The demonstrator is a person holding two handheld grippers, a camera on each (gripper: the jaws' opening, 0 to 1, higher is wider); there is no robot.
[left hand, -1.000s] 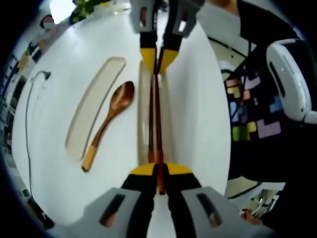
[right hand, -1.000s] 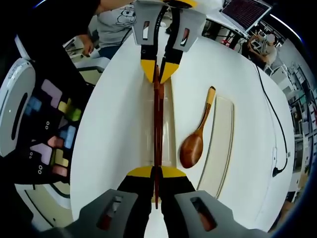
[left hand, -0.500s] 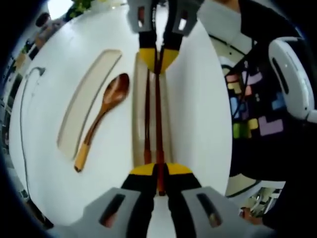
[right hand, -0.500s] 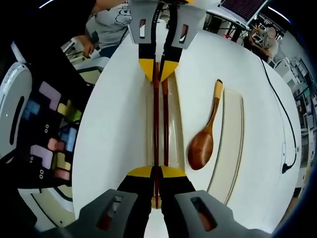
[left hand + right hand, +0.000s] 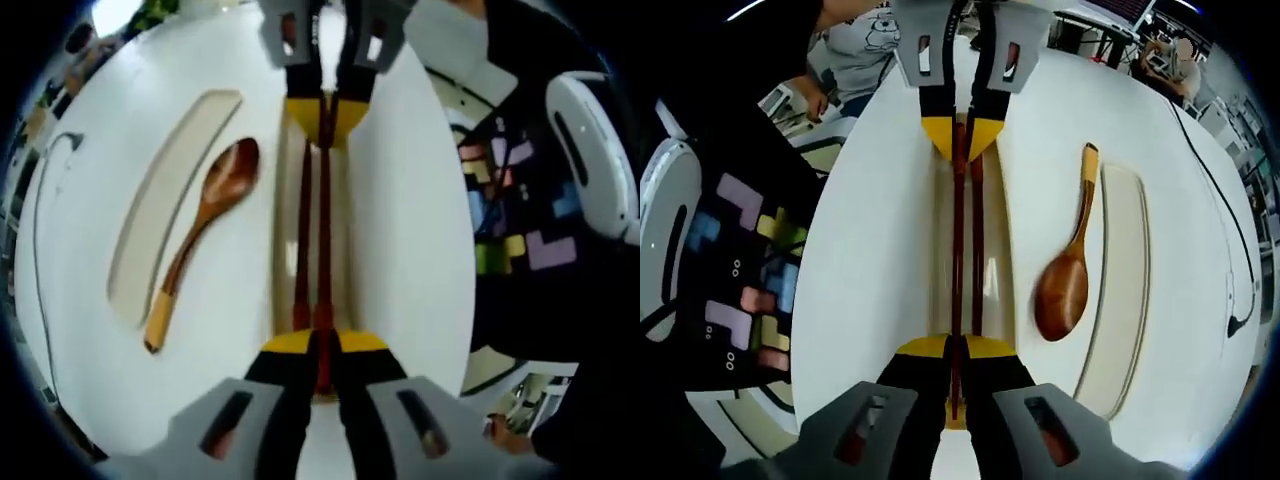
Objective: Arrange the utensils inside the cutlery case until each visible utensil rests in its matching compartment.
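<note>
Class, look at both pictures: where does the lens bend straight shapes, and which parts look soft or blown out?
Left gripper view: the long empty tray bows like a crescent near the edge, the wooden spoon looks slightly soft, and a bright patch at top left is blown out. Right gripper view: the chopsticks at centre stay straight, while the white table's edges curve strongly.

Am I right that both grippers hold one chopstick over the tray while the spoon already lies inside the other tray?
Not quite: in the right gripper view the spoon lies on the table beside the other tray, not inside it. Both grippers, left and right, do hold the chopstick.
</note>
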